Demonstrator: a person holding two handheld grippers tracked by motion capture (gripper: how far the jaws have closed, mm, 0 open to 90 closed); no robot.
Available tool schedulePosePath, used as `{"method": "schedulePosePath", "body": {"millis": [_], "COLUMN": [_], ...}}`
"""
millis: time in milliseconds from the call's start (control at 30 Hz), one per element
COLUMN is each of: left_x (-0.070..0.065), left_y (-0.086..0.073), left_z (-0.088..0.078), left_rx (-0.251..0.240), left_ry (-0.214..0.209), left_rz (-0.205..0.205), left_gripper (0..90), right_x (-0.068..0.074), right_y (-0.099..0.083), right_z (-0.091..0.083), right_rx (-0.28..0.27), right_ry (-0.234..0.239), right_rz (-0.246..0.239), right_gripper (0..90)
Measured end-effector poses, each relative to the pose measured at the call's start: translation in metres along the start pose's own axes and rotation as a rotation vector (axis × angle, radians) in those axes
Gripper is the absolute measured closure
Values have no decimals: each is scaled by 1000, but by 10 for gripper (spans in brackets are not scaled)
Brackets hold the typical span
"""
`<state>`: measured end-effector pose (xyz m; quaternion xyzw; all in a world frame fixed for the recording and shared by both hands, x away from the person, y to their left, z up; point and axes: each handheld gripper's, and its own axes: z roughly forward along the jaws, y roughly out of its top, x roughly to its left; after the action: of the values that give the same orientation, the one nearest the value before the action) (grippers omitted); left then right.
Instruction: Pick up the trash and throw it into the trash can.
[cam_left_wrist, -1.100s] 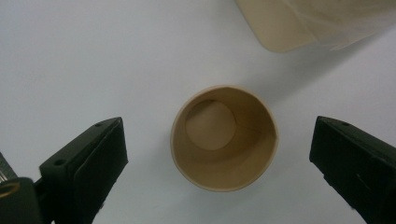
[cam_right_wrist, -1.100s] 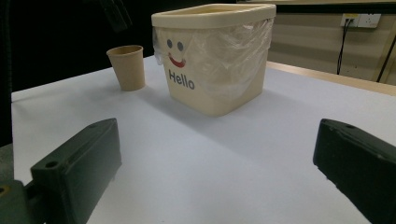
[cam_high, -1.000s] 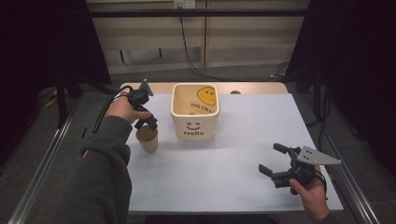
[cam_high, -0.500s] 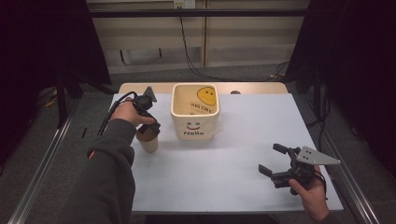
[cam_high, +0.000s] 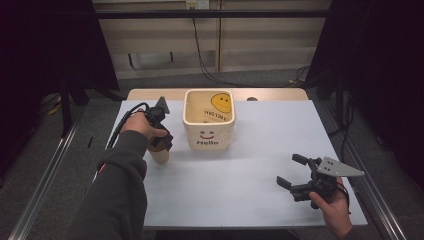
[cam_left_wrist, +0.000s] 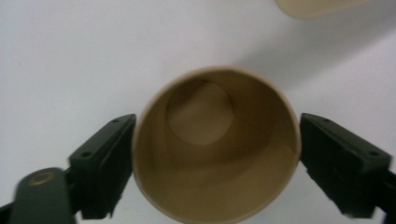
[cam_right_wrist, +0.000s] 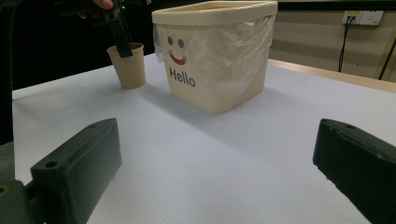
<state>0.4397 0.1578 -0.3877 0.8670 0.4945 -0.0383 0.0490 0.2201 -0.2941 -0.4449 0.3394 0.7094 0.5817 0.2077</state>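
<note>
Nearest the person, the right gripper (cam_high: 295, 176) rests well in front of the bin (cam_high: 208, 131) and off to its right, jaws spread wide with nothing between them. Farther off, just left of the bin and close to its front corner, the paper cup (cam_left_wrist: 215, 144) stands upright and empty on the white table (cam_high: 250, 195). The left gripper (cam_high: 162, 142) comes down over it from above; its jaws have just been closing and now pinch the cup's rim from both sides. The thin wall could buckle if the squeeze tightens, and a lift near the rim could let the cup slip or tilt against the bin.
</note>
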Motion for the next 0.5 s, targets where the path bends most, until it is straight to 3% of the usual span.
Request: {"method": "schedulePosePath", "body": {"millis": [167, 267, 300, 467, 500], "left_x": [0, 1, 3, 5, 6], "left_y": [-1, -3, -4, -9, -9], "left_z": [-4, -10, -13, -26, -29], "left_rx": [4, -25, -21, -58, -48], "left_ry": [-16, -11, -1, -19, -15], "left_rz": [-13, -33, -18, -49, -34], "left_gripper": [189, 190, 190, 193, 193], "right_x": [0, 0, 0, 0, 0], "right_y": [0, 0, 0, 0, 0], "right_z": [0, 0, 0, 1, 1], "right_rx": [-1, -1, -1, -1, -1], "right_ry": [-1, -1, 0, -1, -1], "right_rz": [2, 0, 1, 1, 1], "right_gripper": [5, 5, 5, 5, 5]}}
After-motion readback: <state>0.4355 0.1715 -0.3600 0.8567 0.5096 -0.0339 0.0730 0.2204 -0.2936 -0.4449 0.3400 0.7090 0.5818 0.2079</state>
